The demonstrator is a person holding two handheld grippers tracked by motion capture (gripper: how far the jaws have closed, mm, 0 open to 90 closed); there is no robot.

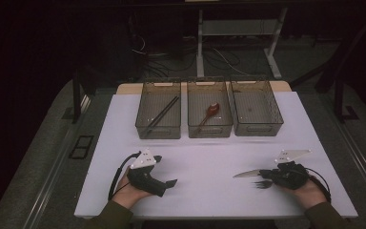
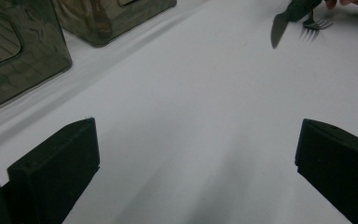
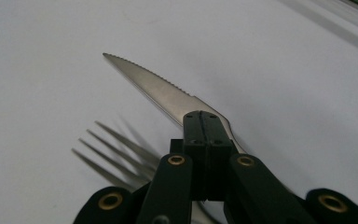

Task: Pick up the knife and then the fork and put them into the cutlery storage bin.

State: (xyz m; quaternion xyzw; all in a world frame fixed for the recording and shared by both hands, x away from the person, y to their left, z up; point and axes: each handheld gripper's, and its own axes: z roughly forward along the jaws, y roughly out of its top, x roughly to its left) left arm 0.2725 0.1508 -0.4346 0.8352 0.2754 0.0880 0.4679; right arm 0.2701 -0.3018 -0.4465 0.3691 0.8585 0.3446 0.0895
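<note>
Right claw (image 3: 204, 122) clamped on knife (image 3: 158, 88) — fork (image 3: 114, 154) just beside; left claw (image 2: 196, 154) wide, empty.

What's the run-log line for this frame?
right gripper: shut on knife | fork: on table beside it | left gripper: open, empty | bins: chopsticks, spoon

You have a silver knife (image 3: 161, 91) with a serrated edge and a silver fork (image 3: 114, 151) on a plain white table (image 1: 209, 191). Your right gripper (image 3: 204, 122) is black with brass-coloured rivets, your left gripper (image 1: 169, 183) black under a pale grey plate. The three bins (image 1: 257, 128) are smoky translucent grey-brown; one holds a reddish-brown spoon (image 1: 209, 112), another dark chopsticks (image 1: 162, 114).
</note>
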